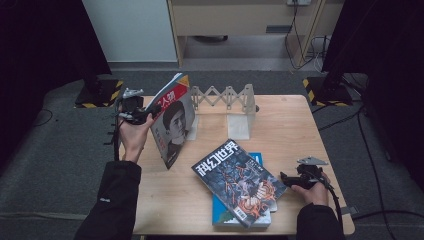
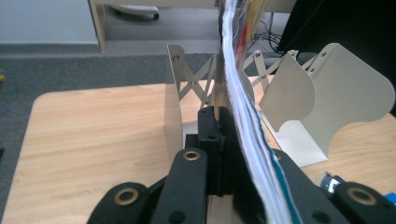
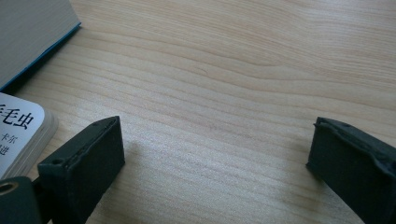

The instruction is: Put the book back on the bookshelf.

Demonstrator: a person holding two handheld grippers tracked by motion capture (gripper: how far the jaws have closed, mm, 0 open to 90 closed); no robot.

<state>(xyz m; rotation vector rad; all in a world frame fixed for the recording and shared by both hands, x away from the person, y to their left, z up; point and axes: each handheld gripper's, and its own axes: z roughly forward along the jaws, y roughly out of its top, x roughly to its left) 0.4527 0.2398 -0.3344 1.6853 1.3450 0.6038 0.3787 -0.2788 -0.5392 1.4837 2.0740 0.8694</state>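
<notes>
At the left edge of the table (image 1: pixel 165 200), the left gripper (image 1: pixel 134 111) is pinching a magazine (image 1: pixel 172 120) by its upper left edge and holding it upright, its lower corner apparently touching the wood or just off it; I cannot tell which. The cover with a portrait is facing the person, probably so the magazine is already standing the way it would in a rack. In the left gripper view the jaws are clamping the stacked page edges (image 2: pixel 243 107), which are running up the middle of the picture, and the pale metal book stand (image 2: pixel 299 116) is waiting directly beyond them. That stand, an expanding bookend with a scissor lattice, is sitting at the far middle of the table (image 1: pixel 230 107), and the held magazine is just beside its left end plate, seemingly lined up to slide between the plates.

Further right, a second magazine (image 1: pixel 240 182) with a dark illustrated cover is lying flat and skewed atop a blue book (image 1: pixel 235 215), both near the front edge, likely queued for shelving.

At the right, the right gripper (image 1: pixel 295 179) is resting low over the wood just beside that pile, its jaws spread wide and holding nothing; its own view is showing bare tabletop between them, with the magazine's corner (image 3: pixel 18 135) at the left.
</notes>
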